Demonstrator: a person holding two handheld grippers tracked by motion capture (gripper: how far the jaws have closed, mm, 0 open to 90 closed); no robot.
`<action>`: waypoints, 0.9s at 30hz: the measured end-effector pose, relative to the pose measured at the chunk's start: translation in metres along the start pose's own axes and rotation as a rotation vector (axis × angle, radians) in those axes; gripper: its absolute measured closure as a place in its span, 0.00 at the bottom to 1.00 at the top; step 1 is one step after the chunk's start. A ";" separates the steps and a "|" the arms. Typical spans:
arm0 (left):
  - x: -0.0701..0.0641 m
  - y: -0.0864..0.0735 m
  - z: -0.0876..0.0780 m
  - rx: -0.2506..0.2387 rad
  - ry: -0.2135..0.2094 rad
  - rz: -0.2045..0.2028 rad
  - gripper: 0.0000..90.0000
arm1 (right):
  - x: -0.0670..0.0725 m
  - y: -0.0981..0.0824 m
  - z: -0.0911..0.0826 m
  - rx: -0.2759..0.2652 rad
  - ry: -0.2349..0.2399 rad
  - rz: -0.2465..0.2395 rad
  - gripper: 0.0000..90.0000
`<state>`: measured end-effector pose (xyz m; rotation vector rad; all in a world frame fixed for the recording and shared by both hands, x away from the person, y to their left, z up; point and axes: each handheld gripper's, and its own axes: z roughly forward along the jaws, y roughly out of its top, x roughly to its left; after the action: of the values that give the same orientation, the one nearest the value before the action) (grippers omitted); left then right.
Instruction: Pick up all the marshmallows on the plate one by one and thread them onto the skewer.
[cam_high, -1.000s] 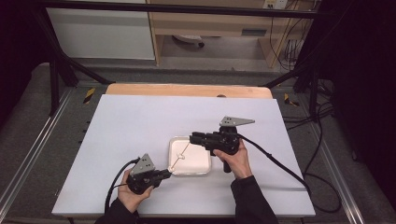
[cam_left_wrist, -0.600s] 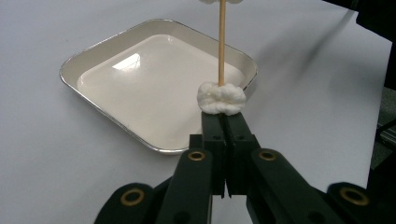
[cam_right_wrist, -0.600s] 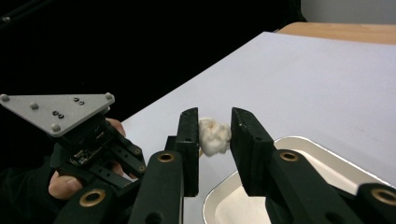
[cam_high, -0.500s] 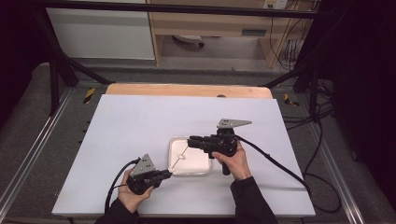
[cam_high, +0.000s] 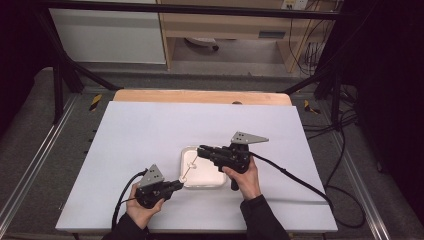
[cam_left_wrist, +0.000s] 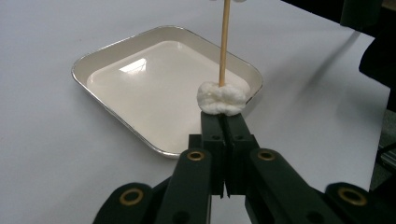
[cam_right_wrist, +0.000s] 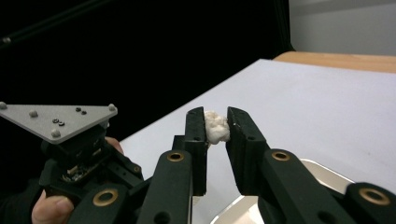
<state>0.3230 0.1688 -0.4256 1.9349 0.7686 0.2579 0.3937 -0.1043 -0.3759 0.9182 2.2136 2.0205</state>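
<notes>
The left gripper (cam_high: 176, 184) has its fingers (cam_left_wrist: 214, 140) pressed together on the lower end of a thin wooden skewer (cam_left_wrist: 224, 44). A white marshmallow (cam_left_wrist: 222, 98) is threaded on the skewer and sits right against those fingertips, touching them. From there the skewer rises straight away from the fingers, over the near corner of a shallow white tray (cam_left_wrist: 95, 88) that lies on the white desk (cam_left_wrist: 42, 140) just beyond them.

In the high view the skewer (cam_high: 186, 172) slants from the left gripper up toward the right gripper (cam_high: 201, 150), which hangs over the far left part of the tray (cam_high: 220, 184). The right gripper's (cam_right_wrist: 216, 122) fingers (cam_right_wrist: 195, 135) have just been closing and now pinch a second white marshmallow (cam_right_wrist: 216, 127) between their tips, with a narrow gap left lower down between them. The tray's edge (cam_right_wrist: 322, 167) shows below these fingers, and the left hand (cam_right_wrist: 49, 210) with its gripper sits off to their left.
</notes>
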 end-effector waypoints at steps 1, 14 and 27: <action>0.000 0.000 0.000 -0.007 -0.001 -0.007 0.99 | 0.001 -0.001 0.001 -0.012 0.001 0.003 0.88; -0.003 -0.002 0.001 -0.031 0.024 -0.016 0.99 | 0.007 -0.015 0.009 -0.083 0.020 0.052 0.91; -0.007 0.003 0.001 -0.006 0.052 0.027 0.99 | 0.009 -0.025 0.014 0.016 0.052 0.054 0.92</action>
<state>0.3193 0.1635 -0.4226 1.9404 0.7746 0.3275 0.3819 -0.0876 -0.3975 0.9477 2.2584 2.0761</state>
